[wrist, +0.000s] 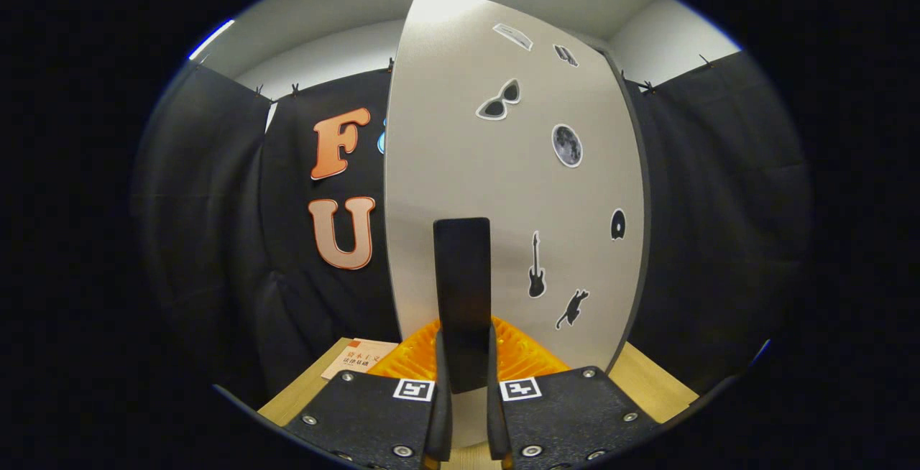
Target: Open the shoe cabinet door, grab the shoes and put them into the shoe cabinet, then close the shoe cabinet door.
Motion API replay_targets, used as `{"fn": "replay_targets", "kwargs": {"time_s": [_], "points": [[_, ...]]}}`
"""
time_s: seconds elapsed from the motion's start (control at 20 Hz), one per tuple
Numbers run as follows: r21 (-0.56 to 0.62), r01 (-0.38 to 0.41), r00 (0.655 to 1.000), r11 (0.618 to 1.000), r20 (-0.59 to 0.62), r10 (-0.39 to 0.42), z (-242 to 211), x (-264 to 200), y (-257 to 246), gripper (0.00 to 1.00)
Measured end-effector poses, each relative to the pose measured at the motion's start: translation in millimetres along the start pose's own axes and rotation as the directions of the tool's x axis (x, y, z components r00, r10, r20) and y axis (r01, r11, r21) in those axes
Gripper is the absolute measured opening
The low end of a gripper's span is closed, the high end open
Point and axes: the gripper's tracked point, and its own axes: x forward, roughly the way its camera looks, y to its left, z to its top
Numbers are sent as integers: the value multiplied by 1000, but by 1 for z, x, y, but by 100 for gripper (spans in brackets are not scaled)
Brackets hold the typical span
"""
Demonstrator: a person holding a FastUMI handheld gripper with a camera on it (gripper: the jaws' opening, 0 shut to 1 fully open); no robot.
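Observation:
The shoe cabinet door [467, 168] stands right ahead of me, a pale panel with several small stickers on it, among them sunglasses, a moon, a guitar and a cat. A black upright handle [462, 269] sticks out from its lower middle. My gripper [466, 344] is shut on the lower part of this handle, one finger pressing on each side. The door's dark right edge [642, 204] faces slightly toward me.
An orange ribbed object [410, 362] lies low behind the fingers, at the foot of the door. A small printed card or book [357, 357] lies on the wooden surface [650, 384] to its left. Black cloth walls [719, 204] close in both sides.

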Motion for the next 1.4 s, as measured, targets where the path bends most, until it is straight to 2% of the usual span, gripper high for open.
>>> {"fn": "replay_targets", "kwargs": {"time_s": [0.3, 0.55, 0.95, 1.4], "points": [[3, 32, 999, 999, 1, -32, 0, -35, -38, 16], [4, -31, 999, 1000, -8, 31, -1, -62, -77, 16], [4, -145, 989, 989, 13, 145, 0, -79, -117, 16], [61, -132, 991, 989, 5, 132, -1, -97, -172, 17]]}}
